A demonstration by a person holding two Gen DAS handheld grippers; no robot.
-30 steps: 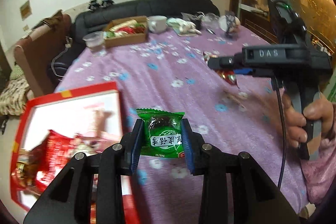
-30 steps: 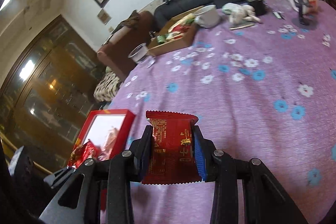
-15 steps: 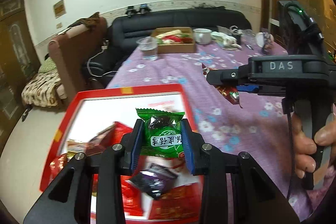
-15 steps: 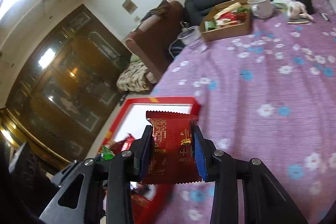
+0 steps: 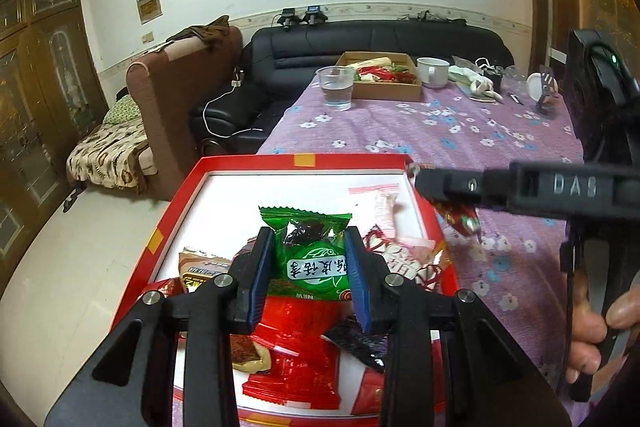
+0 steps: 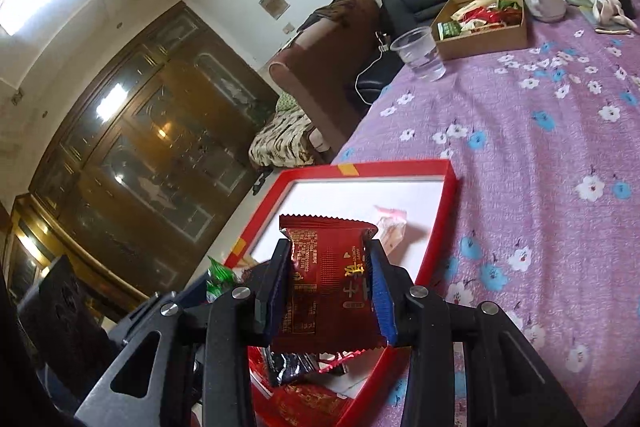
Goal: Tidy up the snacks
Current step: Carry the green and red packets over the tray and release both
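My left gripper (image 5: 310, 267) is shut on a green snack packet (image 5: 310, 259) and holds it above the red box (image 5: 280, 161), which has a white floor and several snack packets inside. My right gripper (image 6: 330, 291) is shut on a dark red snack packet (image 6: 332, 283), above the box's near right part (image 6: 440, 223). In the left wrist view the right gripper (image 5: 444, 187) reaches in from the right over the box's right rim, with the red packet (image 5: 460, 219) hanging under it. The left gripper's green packet shows at lower left in the right wrist view (image 6: 218, 275).
The table has a purple flowered cloth (image 5: 460, 131). At its far end stand a clear plastic cup (image 5: 336, 87), a brown cardboard tray of snacks (image 5: 384, 77) and a white mug (image 5: 432, 71). A black sofa (image 5: 360, 43) and brown armchair (image 5: 180, 99) lie beyond.
Both grippers have moved left from over the tablecloth to above the red box, each still holding its packet. The box now fills the lower middle of both views.
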